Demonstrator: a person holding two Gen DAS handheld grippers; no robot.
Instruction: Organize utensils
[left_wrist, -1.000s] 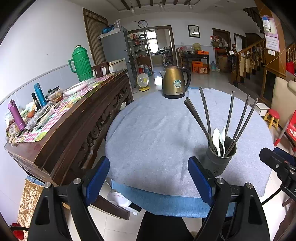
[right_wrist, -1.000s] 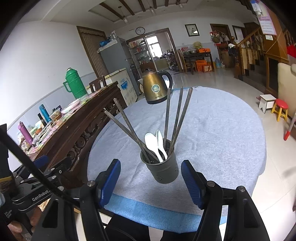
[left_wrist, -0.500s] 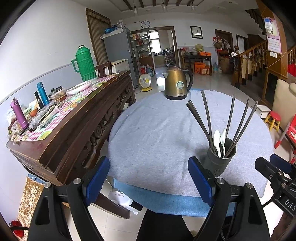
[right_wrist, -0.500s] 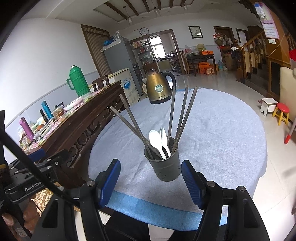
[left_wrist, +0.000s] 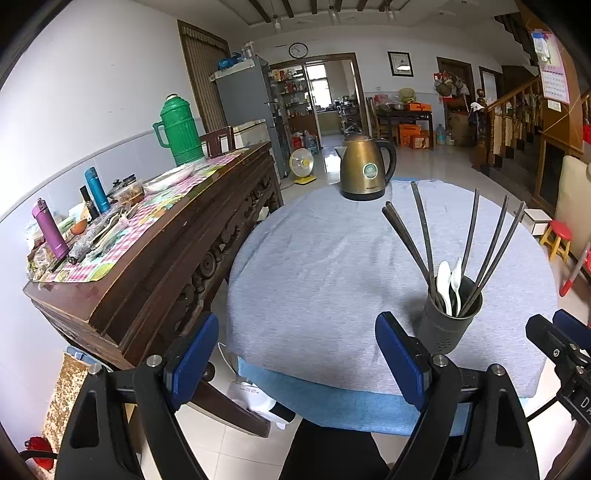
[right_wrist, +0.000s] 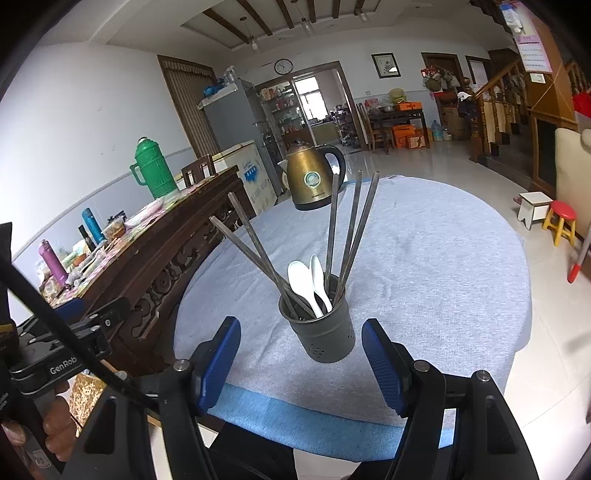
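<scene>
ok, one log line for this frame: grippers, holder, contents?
left gripper: open, empty | right gripper: open, empty | utensil holder: upright on table | contents: chopsticks, white spoons

Left tongs (left_wrist: 297, 354) and right tongs (right_wrist: 301, 356) both gape wide, gripping nothing.

You can't see the lower ends of the chopsticks (right_wrist: 258, 251) and spoons (right_wrist: 303, 284); the holder (right_wrist: 325, 339) hides them. The near rim of the surface (left_wrist: 332, 406) sits behind your left tool (left_wrist: 297, 360). At three o'clock in the left wrist view, your right tool (left_wrist: 569, 347) is cut off by the edge. The small clutter on the sideboard (left_wrist: 147, 254) at nine o'clock is too small to tell.
</scene>
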